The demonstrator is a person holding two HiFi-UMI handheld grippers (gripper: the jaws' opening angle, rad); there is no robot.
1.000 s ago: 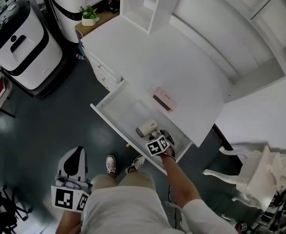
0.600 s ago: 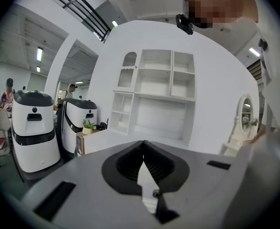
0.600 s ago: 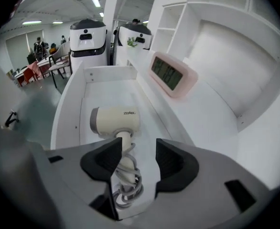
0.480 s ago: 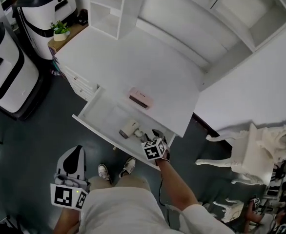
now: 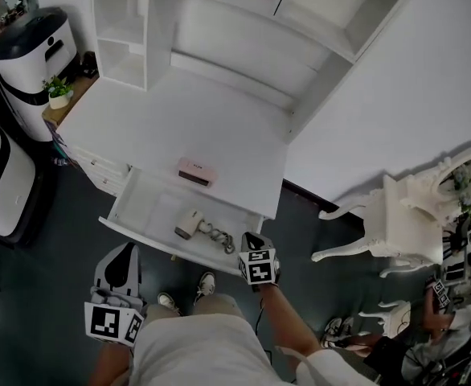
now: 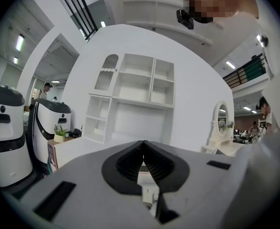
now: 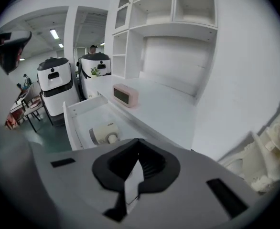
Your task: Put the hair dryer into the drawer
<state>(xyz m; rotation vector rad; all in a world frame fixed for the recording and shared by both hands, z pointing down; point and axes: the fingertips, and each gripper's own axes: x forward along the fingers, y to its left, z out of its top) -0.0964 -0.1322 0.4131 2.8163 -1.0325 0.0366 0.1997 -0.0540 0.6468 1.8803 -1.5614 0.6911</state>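
Observation:
The white hair dryer (image 5: 187, 224) lies inside the open white drawer (image 5: 143, 206), its cord coiled beside it to the right; the right gripper view shows the dryer (image 7: 103, 133) in the drawer (image 7: 78, 112) too. My right gripper (image 5: 248, 240) hangs just outside the drawer's front right corner, apart from the dryer. Its jaws (image 7: 138, 142) have just been closing and are shut with nothing between them. My left gripper (image 5: 124, 249) is held low at the left, in front of the drawer, and in the left gripper view the gripper (image 6: 143, 143) is shut and empty, pointing level at the desk unit.
A pink clock (image 5: 195, 171) stands on the white desk (image 5: 219, 127) behind the drawer, under white shelves. A white ornate chair (image 5: 392, 227) is at the right. White and black machines (image 5: 26, 47) and a potted plant (image 5: 57, 89) stand at the left. My feet (image 5: 206, 283) are below the drawer.
My right gripper has risen out of the drawer, away from the hair dryer, and come back over the front edge. The dryer stays in the drawer. The left gripper has barely shifted.

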